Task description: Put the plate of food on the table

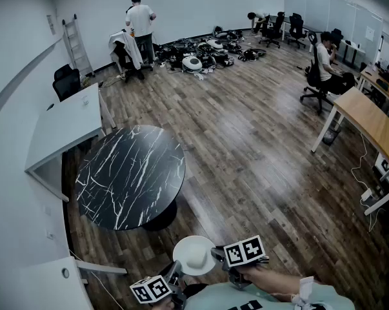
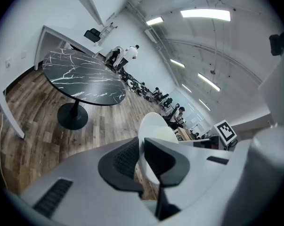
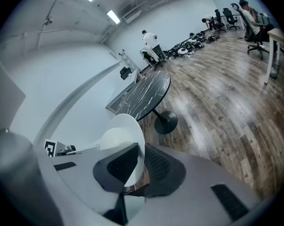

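My left gripper (image 1: 177, 275) and right gripper (image 1: 215, 254) each pinch an opposite rim of the white plate (image 1: 195, 256), held in the air at the head view's bottom centre, apart from the black marble table (image 1: 129, 176) at centre left.

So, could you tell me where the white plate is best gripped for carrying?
On its thin rim, from opposite sides: the left claw and right claw each pinch an edge of the plate, which should steady so shallow a shape.
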Demonstrator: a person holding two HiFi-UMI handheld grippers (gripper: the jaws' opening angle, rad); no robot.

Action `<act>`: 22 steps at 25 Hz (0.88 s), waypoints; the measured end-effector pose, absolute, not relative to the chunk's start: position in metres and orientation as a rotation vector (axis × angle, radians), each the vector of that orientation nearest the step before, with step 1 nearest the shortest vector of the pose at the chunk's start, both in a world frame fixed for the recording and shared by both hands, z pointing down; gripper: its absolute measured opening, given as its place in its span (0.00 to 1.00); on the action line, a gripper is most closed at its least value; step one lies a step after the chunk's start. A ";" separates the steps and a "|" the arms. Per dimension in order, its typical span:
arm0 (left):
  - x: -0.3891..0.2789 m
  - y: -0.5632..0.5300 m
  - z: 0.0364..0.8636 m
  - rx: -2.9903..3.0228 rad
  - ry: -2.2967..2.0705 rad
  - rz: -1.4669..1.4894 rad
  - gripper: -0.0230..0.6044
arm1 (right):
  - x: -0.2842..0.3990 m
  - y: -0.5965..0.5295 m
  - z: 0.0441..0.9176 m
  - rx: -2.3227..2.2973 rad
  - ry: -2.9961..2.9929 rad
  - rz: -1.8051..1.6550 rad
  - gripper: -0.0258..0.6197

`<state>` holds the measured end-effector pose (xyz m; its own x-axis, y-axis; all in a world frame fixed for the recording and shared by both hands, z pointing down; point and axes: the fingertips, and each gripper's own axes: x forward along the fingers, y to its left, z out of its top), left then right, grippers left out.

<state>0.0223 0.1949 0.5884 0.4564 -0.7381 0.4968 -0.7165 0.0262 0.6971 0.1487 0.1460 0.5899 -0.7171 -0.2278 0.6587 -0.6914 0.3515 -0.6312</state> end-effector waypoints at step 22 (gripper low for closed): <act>-0.094 0.165 0.587 1.764 -1.162 -0.055 0.10 | 0.035 0.125 0.580 0.935 -2.146 1.307 0.11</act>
